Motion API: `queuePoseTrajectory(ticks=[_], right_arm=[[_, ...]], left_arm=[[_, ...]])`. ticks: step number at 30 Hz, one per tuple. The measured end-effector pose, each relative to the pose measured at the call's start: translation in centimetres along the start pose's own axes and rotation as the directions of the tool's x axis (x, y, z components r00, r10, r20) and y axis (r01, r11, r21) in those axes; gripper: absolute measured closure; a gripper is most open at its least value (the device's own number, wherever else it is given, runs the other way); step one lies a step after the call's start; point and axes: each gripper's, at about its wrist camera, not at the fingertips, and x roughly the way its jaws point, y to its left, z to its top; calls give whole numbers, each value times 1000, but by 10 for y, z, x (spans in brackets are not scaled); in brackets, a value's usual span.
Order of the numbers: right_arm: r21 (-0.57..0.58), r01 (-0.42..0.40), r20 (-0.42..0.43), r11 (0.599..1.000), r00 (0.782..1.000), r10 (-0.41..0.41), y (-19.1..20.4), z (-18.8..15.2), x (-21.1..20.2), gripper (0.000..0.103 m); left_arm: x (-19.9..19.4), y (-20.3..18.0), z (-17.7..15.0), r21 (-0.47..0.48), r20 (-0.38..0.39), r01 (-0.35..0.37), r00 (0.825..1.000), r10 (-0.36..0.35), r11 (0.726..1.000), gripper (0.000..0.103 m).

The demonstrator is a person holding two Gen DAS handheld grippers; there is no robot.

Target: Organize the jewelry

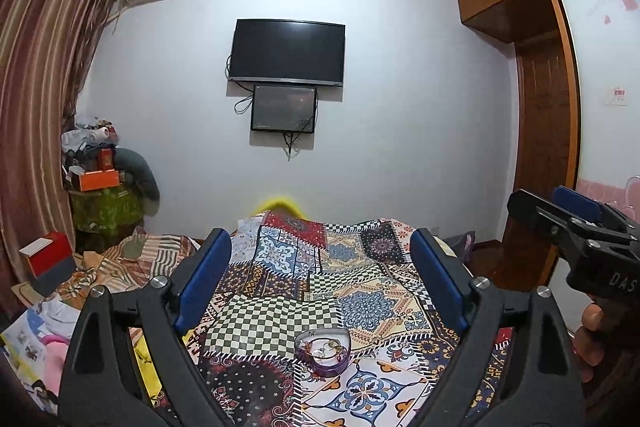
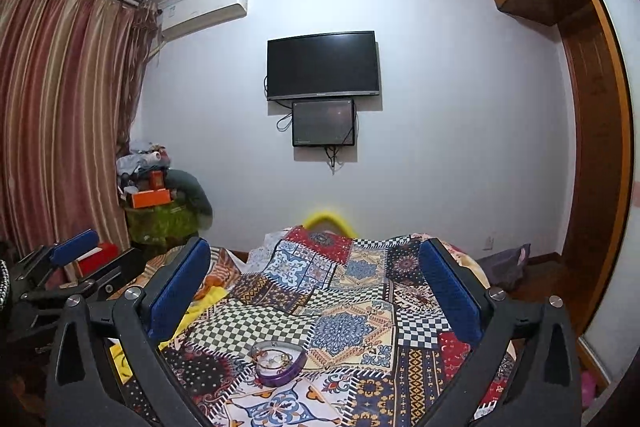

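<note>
A small purple heart-shaped dish [image 1: 323, 351] sits on the patchwork bedspread [image 1: 352, 291], holding several rings and thin gold jewelry pieces. It also shows in the right wrist view [image 2: 278, 363]. My left gripper [image 1: 322, 263] is open and empty, raised above the bed behind the dish. My right gripper [image 2: 316, 275] is open and empty too, held above the bed, with the dish low between its fingers. The right gripper shows at the right edge of the left wrist view [image 1: 576, 223], and the left gripper shows at the left edge of the right wrist view [image 2: 72, 255].
A TV [image 1: 286, 51] and a smaller screen hang on the far wall. A cluttered stand with an orange box [image 1: 99, 179] is at the left by striped curtains. A wooden wardrobe [image 1: 544, 155] stands right. Clothes and boxes lie left of the bed.
</note>
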Motion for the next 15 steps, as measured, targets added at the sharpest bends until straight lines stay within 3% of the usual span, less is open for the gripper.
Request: queuePoseTrajectory(ticks=[15], right_arm=[[2,-14,-35,1000,999,14,-4,-13,-6,0]], left_arm=[[3,3,-3,-16,-13,0,1000,0,1000,12]])
